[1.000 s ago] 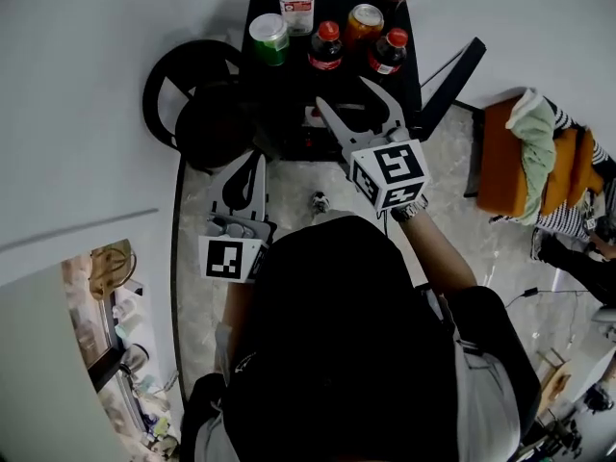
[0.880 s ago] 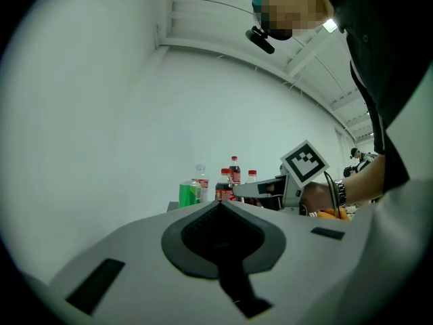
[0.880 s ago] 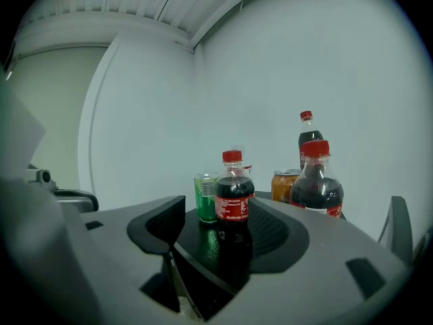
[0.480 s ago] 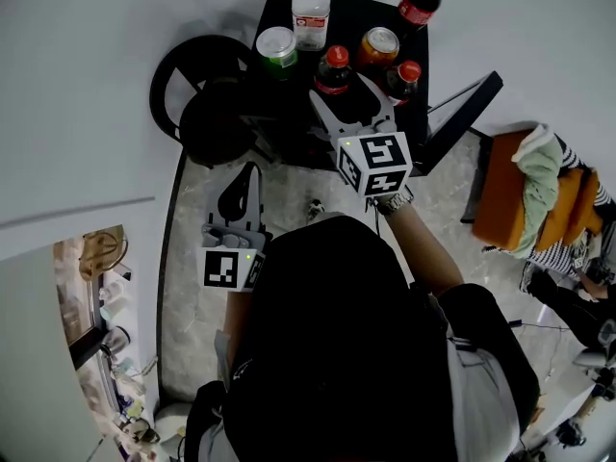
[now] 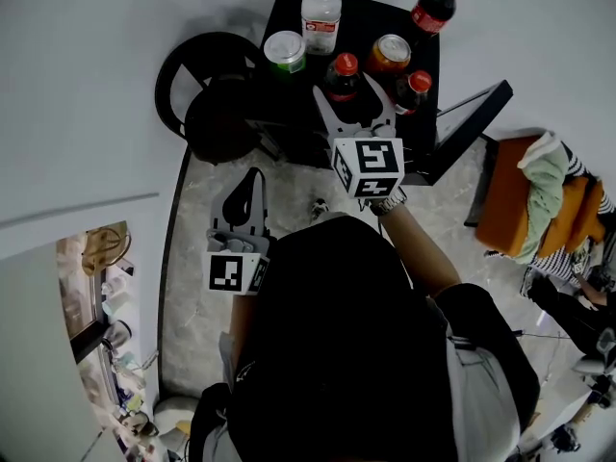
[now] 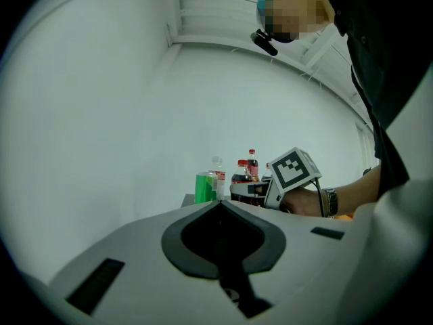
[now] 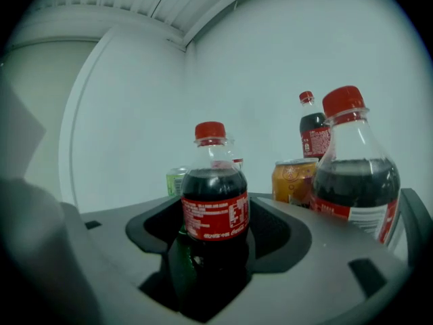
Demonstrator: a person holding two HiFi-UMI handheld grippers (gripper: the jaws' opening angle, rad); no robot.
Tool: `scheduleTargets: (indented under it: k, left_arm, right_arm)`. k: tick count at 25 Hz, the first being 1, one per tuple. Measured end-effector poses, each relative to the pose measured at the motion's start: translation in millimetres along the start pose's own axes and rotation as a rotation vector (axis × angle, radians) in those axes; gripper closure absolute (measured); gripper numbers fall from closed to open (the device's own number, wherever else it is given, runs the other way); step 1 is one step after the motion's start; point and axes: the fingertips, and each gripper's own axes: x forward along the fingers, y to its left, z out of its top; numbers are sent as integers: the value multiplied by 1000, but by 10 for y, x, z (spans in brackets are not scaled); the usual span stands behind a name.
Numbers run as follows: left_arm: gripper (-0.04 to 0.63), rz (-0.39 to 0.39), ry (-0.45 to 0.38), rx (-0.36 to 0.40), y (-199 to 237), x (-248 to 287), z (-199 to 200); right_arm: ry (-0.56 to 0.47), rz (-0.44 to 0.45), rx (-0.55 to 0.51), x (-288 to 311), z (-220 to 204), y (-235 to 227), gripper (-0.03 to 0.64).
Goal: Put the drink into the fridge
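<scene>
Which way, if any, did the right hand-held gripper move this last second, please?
Yes: the right hand-held gripper advanced over the black table; its jaws, just opened wider, flank the cola bottle.

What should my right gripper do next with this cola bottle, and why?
Probably close the right gripper on the cola bottle. Its jaws have just been opening and now stand apart on either side of the upright bottle, with gaps showing, so nothing grips it yet.

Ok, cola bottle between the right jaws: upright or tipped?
Upright: cola bottle stands on the table, red cap on top, between the right gripper's jaws, which have just been opening.
</scene>
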Motion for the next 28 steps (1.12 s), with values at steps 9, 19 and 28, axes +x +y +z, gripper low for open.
scheduleTargets:
  k: [9,19,28]
  left_arm:
    - [586,1,5,-2,54,-25,-33]
    - [586,9,3,2,112,-118,-26]
    - [586,9,7,-10,120,-224,-72]
  right_arm:
    - [-10,-15,-25,73,4,-2,322]
    - [7,-37,-32,207,10,-23,307]
    - [8,-23,-41,196,32,-10,307]
